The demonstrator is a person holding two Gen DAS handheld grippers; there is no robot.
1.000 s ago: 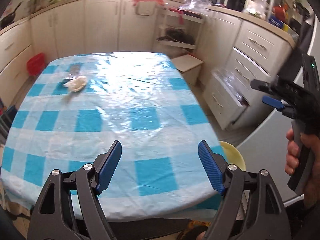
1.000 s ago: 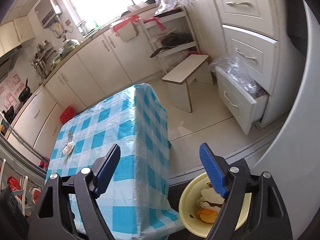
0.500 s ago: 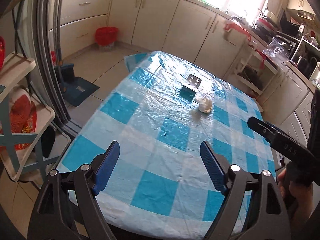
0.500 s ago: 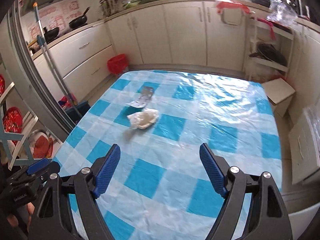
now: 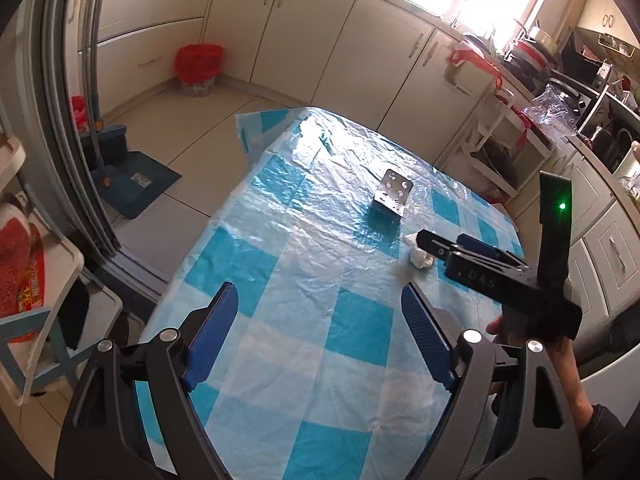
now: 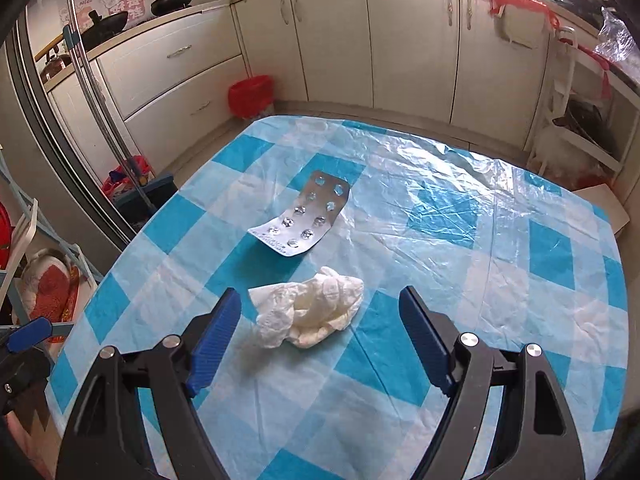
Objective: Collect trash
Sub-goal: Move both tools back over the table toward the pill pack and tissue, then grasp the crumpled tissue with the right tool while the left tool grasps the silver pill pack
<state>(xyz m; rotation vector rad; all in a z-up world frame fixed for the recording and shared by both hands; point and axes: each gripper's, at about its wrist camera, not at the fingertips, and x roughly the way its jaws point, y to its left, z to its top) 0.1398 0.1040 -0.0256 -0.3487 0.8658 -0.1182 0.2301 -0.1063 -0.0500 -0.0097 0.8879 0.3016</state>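
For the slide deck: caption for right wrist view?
Open right gripper lined up on crumpled tissue, empty blister pack beyond.

Tablecloth (image 6: 440, 216): thin plastic film, glossy, wrinkled, blue-white check, glare toward far edge. Tissue (image 6: 312, 312): crumpled soft paper, matt, embossed, off-white. Blister pack (image 6: 306, 216): shiny silver foil, dimpled pockets, curled at far end. Right gripper (image 6: 320, 340): matt black plastic arms, blue ribbed pads, bright metal rivets; left gripper (image 5: 316, 328) same. Cabinets (image 6: 400, 40): smooth cream fronts, satin, metal handles. Bin (image 6: 250, 94): glossy red plastic liner. Floor (image 5: 192, 120): smooth pale tile, slight sheen.
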